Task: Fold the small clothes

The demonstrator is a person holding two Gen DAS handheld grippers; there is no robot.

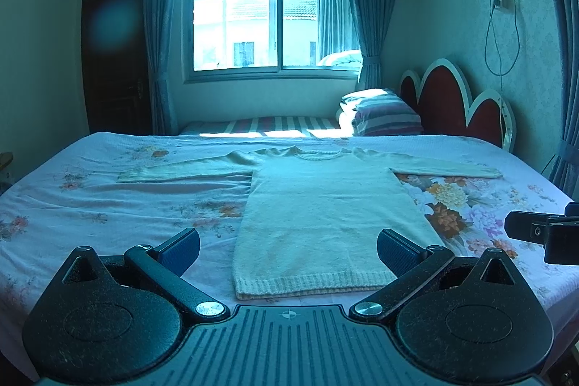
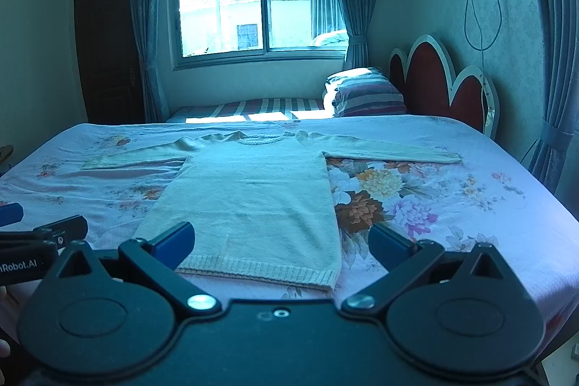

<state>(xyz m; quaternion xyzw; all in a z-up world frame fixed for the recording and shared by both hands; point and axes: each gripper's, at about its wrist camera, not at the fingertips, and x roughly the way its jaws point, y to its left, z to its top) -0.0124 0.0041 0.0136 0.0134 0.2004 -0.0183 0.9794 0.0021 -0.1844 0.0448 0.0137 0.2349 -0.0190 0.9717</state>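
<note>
A small cream knitted sweater [image 1: 318, 216] lies flat on the floral bedsheet [image 1: 108, 205], hem toward me, collar at the far side, both sleeves spread out sideways. It also shows in the right wrist view [image 2: 253, 198]. My left gripper [image 1: 287, 246] is open and empty, hovering just before the hem, its blue pads apart on either side of the sweater's lower body. My right gripper [image 2: 282, 239] is open and empty, over the hem's right half. The right gripper also shows at the right edge of the left wrist view [image 1: 542, 230]; the left gripper shows at the left edge of the right wrist view [image 2: 36, 234].
The bed [image 2: 470, 205] fills the foreground. Beyond it stand a second bed with a striped sheet [image 1: 267, 125], striped pillows [image 1: 383, 113] and a red scalloped headboard [image 1: 445, 100]. A window with curtains [image 1: 267, 6] is behind; a dark door [image 1: 112, 46] is at the left.
</note>
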